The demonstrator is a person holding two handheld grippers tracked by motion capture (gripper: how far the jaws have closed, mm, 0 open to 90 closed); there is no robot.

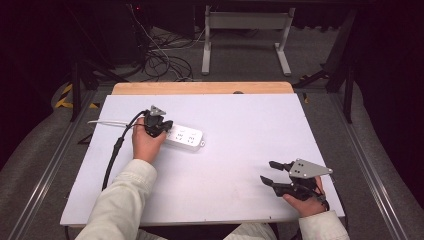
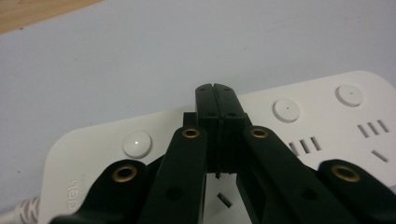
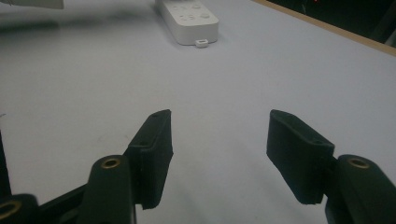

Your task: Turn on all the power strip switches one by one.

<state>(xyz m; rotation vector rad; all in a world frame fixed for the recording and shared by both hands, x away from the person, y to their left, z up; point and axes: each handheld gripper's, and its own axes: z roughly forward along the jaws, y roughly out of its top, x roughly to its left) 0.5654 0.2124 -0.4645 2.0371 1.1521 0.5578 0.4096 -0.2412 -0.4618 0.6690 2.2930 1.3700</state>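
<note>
Apparently the left gripper, jaws pressed together w/ nothing between, is brought tip-down onto the white power strip at table centre-left, prob. to press a switch button, while the right gripper is kept wide open near the front edge.

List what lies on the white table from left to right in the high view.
Black cable → left gripper, its fingers shut over the strip's left end → white power strip → right gripper, fingers open above the table.

Hand-held gripper jaws spread wide over white table, power strip far ahead
</note>
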